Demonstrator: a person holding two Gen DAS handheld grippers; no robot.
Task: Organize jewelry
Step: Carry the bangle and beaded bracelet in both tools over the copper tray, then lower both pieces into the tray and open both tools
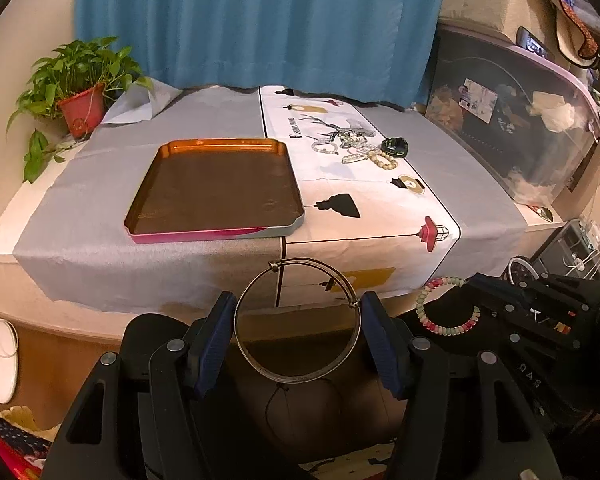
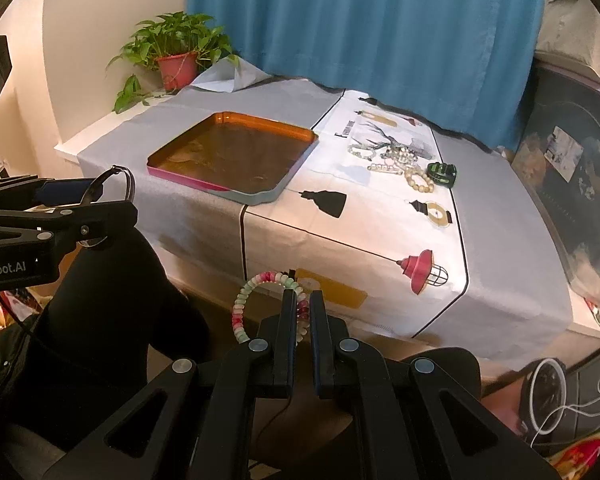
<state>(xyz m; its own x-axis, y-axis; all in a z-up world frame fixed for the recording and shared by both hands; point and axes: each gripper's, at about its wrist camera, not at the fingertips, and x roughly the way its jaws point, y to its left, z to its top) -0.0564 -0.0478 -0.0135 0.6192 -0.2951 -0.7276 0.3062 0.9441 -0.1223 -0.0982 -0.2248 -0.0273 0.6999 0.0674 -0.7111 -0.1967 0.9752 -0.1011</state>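
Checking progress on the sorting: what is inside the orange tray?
No jewelry shows inside the orange tray; only its bare, reflective floor. Both views show the whole floor, with nothing covering it.

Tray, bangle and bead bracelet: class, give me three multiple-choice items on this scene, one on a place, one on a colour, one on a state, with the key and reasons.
1. Where does the loose jewelry pile lie?
A. in the tray
B. on the white runner
C. on the floor

2. What colour is the inside of the tray?
A. orange-brown
B. green
C. white

3. What does the right gripper do?
A. hangs open, holding nothing
B. pinches a bead bracelet
C. rests in the tray

Key: 1 B, the pile sits on the runner beside the tray. 2 A, its floor looks orange-brown. 3 B, the bead bracelet is between its fingers.
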